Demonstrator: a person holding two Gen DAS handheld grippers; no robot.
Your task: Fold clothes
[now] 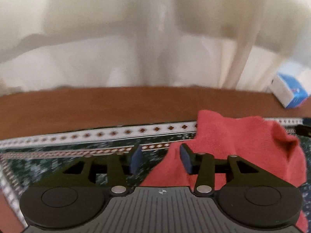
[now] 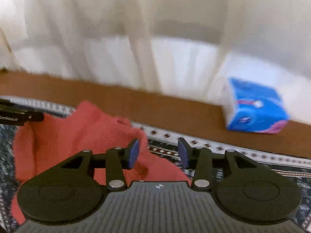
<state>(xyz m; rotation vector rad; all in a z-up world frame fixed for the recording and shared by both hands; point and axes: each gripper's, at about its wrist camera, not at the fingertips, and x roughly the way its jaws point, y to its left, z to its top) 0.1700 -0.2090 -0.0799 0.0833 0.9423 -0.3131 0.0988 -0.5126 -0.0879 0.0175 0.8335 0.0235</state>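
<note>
One red cloth [image 1: 243, 141] lies bunched on a patterned mat [image 1: 58, 167], lower right in the left view, lower left in the right view [image 2: 77, 136]. Two grippers: the left gripper [image 1: 160, 158] and right gripper [image 2: 158, 153] both gape wide, holding nothing. One blue box [image 2: 254, 108] shows whole only in the right view; the left view clips it at its right edge [image 1: 289, 91]. The white curtain [image 1: 136, 38] is blurred.

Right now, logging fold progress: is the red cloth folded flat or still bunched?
Bunched. The red cloth sits in a rumpled heap with raised peaks on the patterned mat; no flat, squared edges show.
</note>
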